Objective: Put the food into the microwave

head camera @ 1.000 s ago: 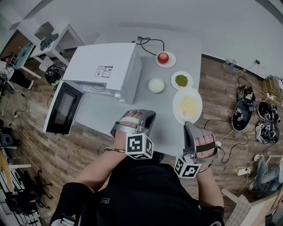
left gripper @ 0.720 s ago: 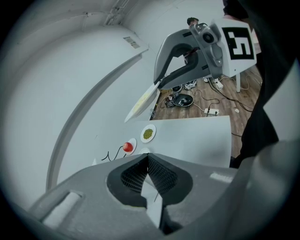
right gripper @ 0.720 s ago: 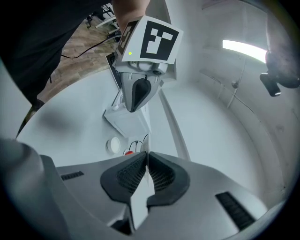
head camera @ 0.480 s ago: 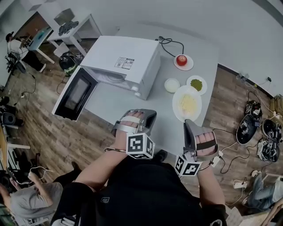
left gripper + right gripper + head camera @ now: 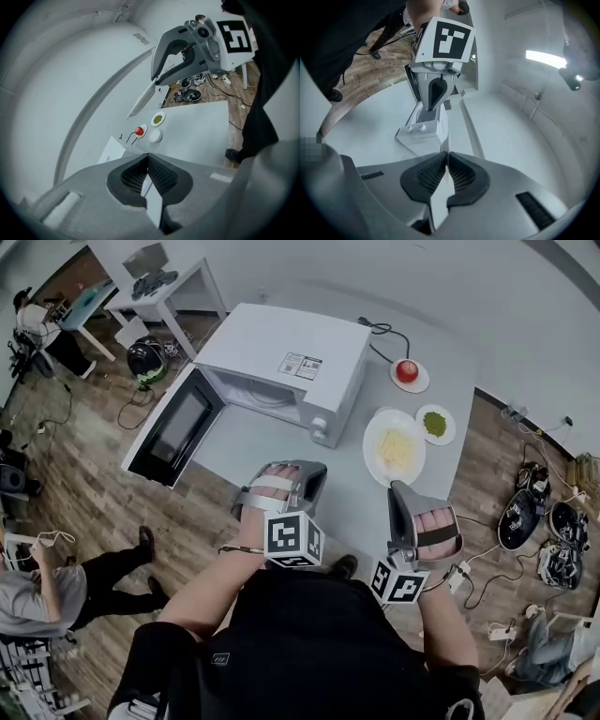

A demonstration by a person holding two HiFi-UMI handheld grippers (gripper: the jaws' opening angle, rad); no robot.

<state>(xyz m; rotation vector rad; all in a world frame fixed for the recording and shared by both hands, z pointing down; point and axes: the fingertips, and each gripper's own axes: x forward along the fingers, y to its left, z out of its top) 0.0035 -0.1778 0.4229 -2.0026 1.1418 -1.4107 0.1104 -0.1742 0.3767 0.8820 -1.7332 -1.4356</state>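
White on white in the head view: looking down on the counter (image 5: 230,460) and finding the microwave (image 5: 300,348) at its far left with the door (image 5: 173,427) hanging wide open, no food showing in the visible part of the cavity. Finding the plate of yellow food (image 5: 394,448), the saucer of green food (image 5: 434,424) and the red fruit (image 5: 406,370) all sitting to the right of the microwave, none lifted. Holding the left claw (image 5: 298,479) and the right claw (image 5: 401,507) low at the near edge, apart from every dish. Looking along the left claw next: seeing its jaws pressed together with nothing between them, and beyond them the red fruit, the saucer of green food and a white bowl (image 5: 154,136) resting on the counter. Looking along the right claw last: seeing its jaws likewise closed on nothing, aiming across at the microwave's knob panel, with the left claw's marker cube (image 5: 446,40) in front. Judging the door-opening as done, and counting the picking up, carrying and setting inside of the food as left to do, probably the shutting of the door too.
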